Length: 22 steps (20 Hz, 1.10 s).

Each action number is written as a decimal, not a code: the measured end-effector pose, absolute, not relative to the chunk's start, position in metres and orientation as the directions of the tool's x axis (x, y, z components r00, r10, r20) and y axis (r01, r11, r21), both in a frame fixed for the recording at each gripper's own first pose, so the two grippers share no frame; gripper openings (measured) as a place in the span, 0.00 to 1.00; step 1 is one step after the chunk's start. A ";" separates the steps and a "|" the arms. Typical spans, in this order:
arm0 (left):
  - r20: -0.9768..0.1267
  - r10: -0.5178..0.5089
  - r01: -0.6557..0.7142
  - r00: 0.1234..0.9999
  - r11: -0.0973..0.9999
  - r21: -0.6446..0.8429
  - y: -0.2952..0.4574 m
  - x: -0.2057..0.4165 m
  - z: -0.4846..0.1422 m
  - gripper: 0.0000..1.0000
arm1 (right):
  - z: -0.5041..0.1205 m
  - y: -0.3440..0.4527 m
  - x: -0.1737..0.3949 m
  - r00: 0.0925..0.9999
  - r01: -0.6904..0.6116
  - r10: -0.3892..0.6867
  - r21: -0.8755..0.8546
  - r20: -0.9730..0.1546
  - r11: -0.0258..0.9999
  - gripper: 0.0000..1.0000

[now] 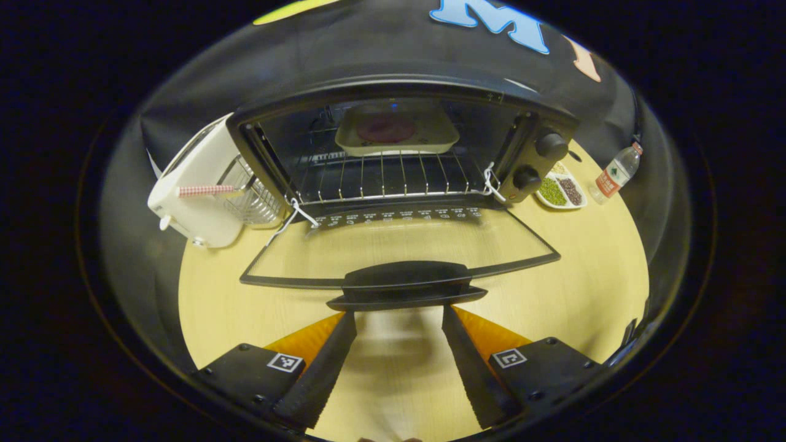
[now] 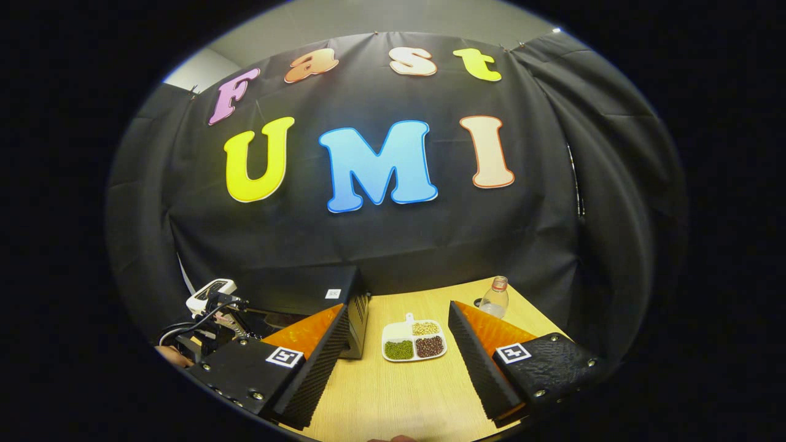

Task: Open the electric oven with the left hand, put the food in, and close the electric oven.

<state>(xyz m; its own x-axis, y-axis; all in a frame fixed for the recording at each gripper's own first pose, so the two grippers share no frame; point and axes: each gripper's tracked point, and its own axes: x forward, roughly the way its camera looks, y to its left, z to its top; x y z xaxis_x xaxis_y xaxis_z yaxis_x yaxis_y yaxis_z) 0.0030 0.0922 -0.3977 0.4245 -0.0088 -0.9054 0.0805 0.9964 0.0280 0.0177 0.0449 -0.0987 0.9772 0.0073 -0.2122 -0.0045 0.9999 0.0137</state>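
Observation:
The black electric oven stands open in the left gripper view, its glass door folded down flat toward me. On the wire rack inside sits a pale tray holding a round dark-red piece of food. My left gripper is open, its fingertips just short of the door handle and touching nothing. In the right gripper view my right gripper hangs open and empty above the table, to the right of the oven's side.
A white toaster and a wire basket stand left of the oven. Right of it are a divided dish of beans and a plastic bottle. The wooden table ends near the black cloth wall.

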 end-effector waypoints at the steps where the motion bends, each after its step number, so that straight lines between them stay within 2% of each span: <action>1: -0.902 -0.010 0.078 0.431 0.997 0.026 0.092 0.004 -0.395 0.96 | -0.099 0.044 0.018 0.977 -0.007 0.010 0.013 -0.214 1.000 0.98; 5: -0.880 0.001 0.074 0.476 0.996 0.041 0.093 0.009 -0.385 0.96 | -0.103 0.040 0.014 0.973 0.002 0.008 0.042 -0.230 0.999 0.98; 6: -0.875 0.002 0.075 0.484 0.996 0.044 0.093 0.011 -0.382 1.00 | -0.103 0.037 0.014 0.973 0.007 0.004 0.044 -0.232 0.999 0.98; 7: -0.869 0.003 0.074 0.495 0.996 0.045 0.092 0.014 -0.380 0.92 | -0.103 0.035 0.014 0.973 0.010 0.000 0.045 -0.232 0.999 0.98; 8: -0.863 0.005 0.070 0.505 0.996 0.047 0.092 0.018 -0.376 0.96 | -0.102 0.033 0.014 0.973 0.013 -0.003 0.044 -0.231 0.999 0.98; 9: -0.855 0.005 0.066 0.518 0.997 0.046 0.091 0.022 -0.373 0.92 | -0.102 0.031 0.014 0.973 0.015 -0.006 0.041 -0.229 0.999 0.98; 10: -0.845 0.009 0.059 0.535 0.997 0.047 0.092 0.028 -0.369 0.92 | -0.101 0.030 0.014 0.974 0.016 -0.007 0.038 -0.227 0.999 0.98; 11: -0.834 0.015 0.049 0.552 0.998 0.050 0.093 0.031 -0.364 1.00 | -0.100 0.027 0.013 0.974 0.017 -0.008 0.036 -0.225 0.999 0.98; 12: -0.825 0.020 0.040 0.565 0.998 0.051 0.094 0.034 -0.358 0.96 | -0.099 0.026 0.013 0.975 0.017 -0.009 0.035 -0.223 0.999 0.98; 13: -0.817 0.021 0.031 0.577 0.998 0.048 0.093 0.035 -0.350 1.00 | -0.099 0.025 0.013 0.975 0.017 -0.009 0.033 -0.224 0.999 0.98; 15: -0.794 0.026 0.015 0.608 0.999 0.045 0.093 0.043 -0.334 1.00 | -0.099 0.022 0.013 0.974 0.010 -0.003 0.029 -0.227 1.000 0.98; 16: -0.776 0.032 0.008 0.630 0.999 0.048 0.092 0.044 -0.327 0.96 | -0.098 0.021 0.015 0.974 0.005 0.002 0.028 -0.227 1.000 0.98; 17: -0.754 0.031 0.003 0.656 0.999 0.044 0.091 0.045 -0.319 1.00 | -0.097 0.019 0.014 0.974 0.000 0.006 0.025 -0.225 1.000 0.98; 19: -0.692 0.024 -0.009 0.721 1.000 0.025 0.088 0.048 -0.287 1.00 | -0.091 0.017 0.017 0.976 -0.014 0.018 0.020 -0.215 1.000 0.98; 20: -0.646 0.018 -0.017 0.763 1.000 0.009 0.085 0.047 -0.266 0.92 | -0.085 0.017 0.019 0.978 -0.023 0.025 0.016 -0.205 1.000 0.98; 21: -0.599 0.013 -0.023 0.801 1.000 -0.010 0.080 0.043 -0.241 0.92 | -0.078 0.017 0.020 0.981 -0.028 0.029 0.007 -0.190 1.000 0.98; 22: -0.544 0.012 -0.030 0.839 0.999 -0.024 0.073 0.038 -0.213 0.96 | -0.069 0.017 0.023 0.984 -0.036 0.035 -0.003 -0.173 0.999 0.98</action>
